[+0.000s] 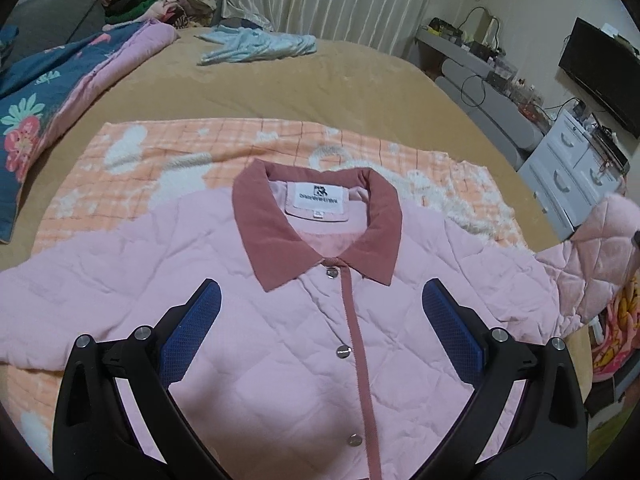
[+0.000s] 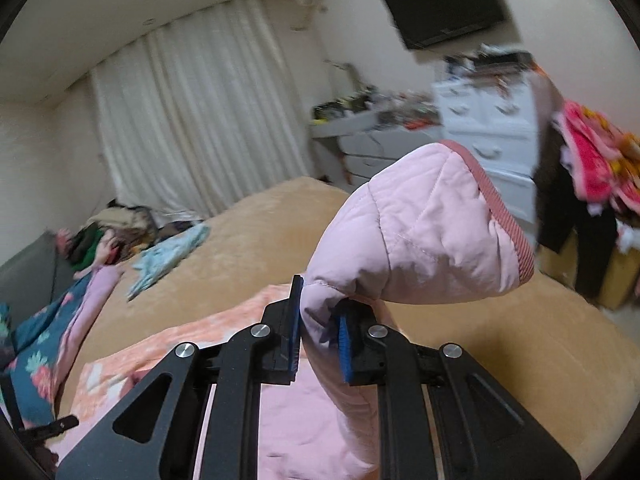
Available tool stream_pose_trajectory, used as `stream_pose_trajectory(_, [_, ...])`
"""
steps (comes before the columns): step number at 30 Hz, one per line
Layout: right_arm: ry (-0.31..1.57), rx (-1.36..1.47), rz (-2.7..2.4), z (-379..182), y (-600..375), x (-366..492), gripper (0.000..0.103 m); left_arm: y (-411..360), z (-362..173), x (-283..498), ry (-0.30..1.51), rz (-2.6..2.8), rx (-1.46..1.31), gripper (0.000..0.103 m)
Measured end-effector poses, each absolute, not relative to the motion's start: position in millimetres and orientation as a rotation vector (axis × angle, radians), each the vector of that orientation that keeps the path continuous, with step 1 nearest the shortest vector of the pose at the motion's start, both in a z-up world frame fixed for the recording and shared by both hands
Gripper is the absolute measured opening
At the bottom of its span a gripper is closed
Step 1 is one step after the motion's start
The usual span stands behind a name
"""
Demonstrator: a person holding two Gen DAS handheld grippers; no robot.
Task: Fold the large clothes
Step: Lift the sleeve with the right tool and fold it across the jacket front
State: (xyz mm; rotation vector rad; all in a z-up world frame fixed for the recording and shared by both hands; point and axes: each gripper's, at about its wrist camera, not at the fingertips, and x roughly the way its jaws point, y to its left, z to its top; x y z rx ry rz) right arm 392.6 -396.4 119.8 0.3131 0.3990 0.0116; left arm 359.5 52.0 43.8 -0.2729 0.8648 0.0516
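A pink quilted jacket (image 1: 280, 320) with a dusty-red collar (image 1: 256, 224) lies front-up and buttoned on an orange checked towel (image 1: 160, 152). My left gripper (image 1: 320, 300) hovers over the chest with its blue pads wide apart and nothing between them. In the right wrist view my right gripper (image 2: 318, 316) is shut on the jacket's sleeve (image 2: 420, 224) just behind the cuff and holds it up off the bed, the red-trimmed cuff (image 2: 508, 216) pointing away. The lifted sleeve (image 1: 600, 248) also shows at the right edge of the left wrist view.
The tan bed cover (image 1: 280, 84) stretches beyond the towel. A light blue garment (image 1: 256, 46) lies far back, a floral quilt (image 1: 40, 96) at the left, a clothes pile (image 1: 160, 0) by the curtain. White drawers (image 1: 572, 172) and a bright blanket (image 1: 616, 332) stand to the right.
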Motion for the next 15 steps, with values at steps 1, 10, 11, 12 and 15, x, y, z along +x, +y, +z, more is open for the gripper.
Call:
stream_pose_trajectory(1, [0.392,0.302,0.027,123.9,-388.5,391.9,0.014,55.3,46.1,357.6,0.861,0.050,-0.277,0.095])
stream_pose_trajectory(10, [0.352,0.171,0.177,157.3,-300.8,384.6,0.014,93.6,54.8,340.0,0.848,0.055,-0.325,0.095])
stream_pose_trajectory(11, [0.349,0.161,0.194,159.9,-291.0,383.4,0.014,96.2,55.7,338.1,0.846,0.055,-0.331,0.095])
stream_pose_trajectory(12, [0.347,0.153,0.214,162.0,-281.6,382.0,0.014,101.6,55.7,335.6,0.844,0.057,-0.342,0.095])
stream_pose_trajectory(15, [0.342,0.129,0.263,164.3,-256.5,377.6,0.014,117.7,55.0,328.5,0.840,0.055,-0.379,0.095])
